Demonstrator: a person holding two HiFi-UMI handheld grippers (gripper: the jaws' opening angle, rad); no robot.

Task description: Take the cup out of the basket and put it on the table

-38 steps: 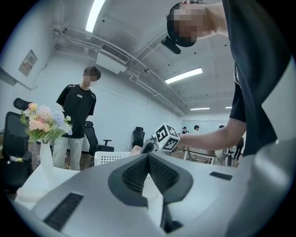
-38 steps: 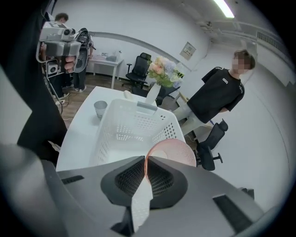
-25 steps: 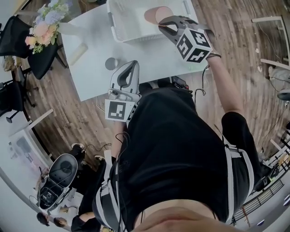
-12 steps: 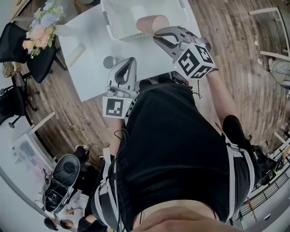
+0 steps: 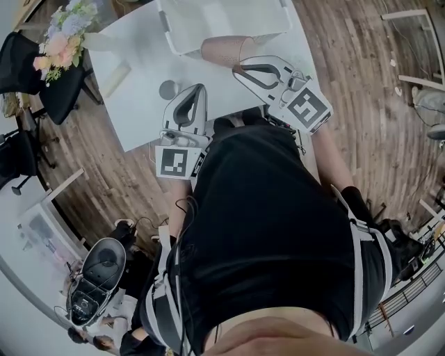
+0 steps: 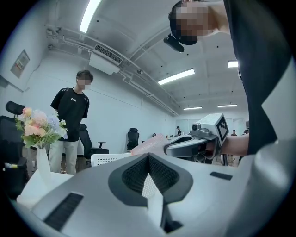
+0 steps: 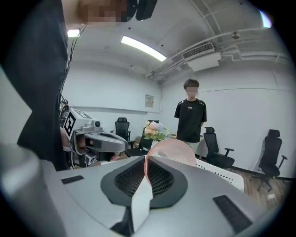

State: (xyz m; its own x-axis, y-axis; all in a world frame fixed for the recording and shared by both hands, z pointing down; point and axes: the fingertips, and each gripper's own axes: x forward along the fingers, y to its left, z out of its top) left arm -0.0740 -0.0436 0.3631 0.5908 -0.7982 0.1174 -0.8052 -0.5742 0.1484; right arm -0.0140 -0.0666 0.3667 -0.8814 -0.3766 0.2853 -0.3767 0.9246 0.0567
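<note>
Cup: the pink cup (image 5: 221,50) lies tipped on its side, clear of the basket's inside and just in front of its near wall, over the bench. Whether it touches that wall cannot be told.
Right gripper: the right gripper (image 5: 240,67) has its jaws nearly together, pinching the cup's thin wall. Its own view shows the pink wall (image 7: 173,152) rising from between the dark pads of the gripper (image 7: 145,162).
Left gripper: the left gripper (image 5: 200,89) has its jaws together with nothing between them. It sits over the bench's near edge, beside the right one and pointing toward the basket. From its own view (image 6: 148,159) the cup (image 6: 148,144) and the right gripper (image 6: 173,147) show ahead and to the right.
Basket: the white slotted basket (image 5: 229,17) stands at the far side of the bench.
Bench: the white bench (image 5: 139,104) also carries a small grey round object (image 5: 167,89) — left of the left gripper's tip — and a bunch of flowers (image 5: 61,38) at its far left corner.
Background: a person in a black T-shirt (image 7: 190,120) stands beyond the bench, near the flowers (image 7: 155,131). Black office chairs (image 7: 273,152) stand along the wall.
</note>
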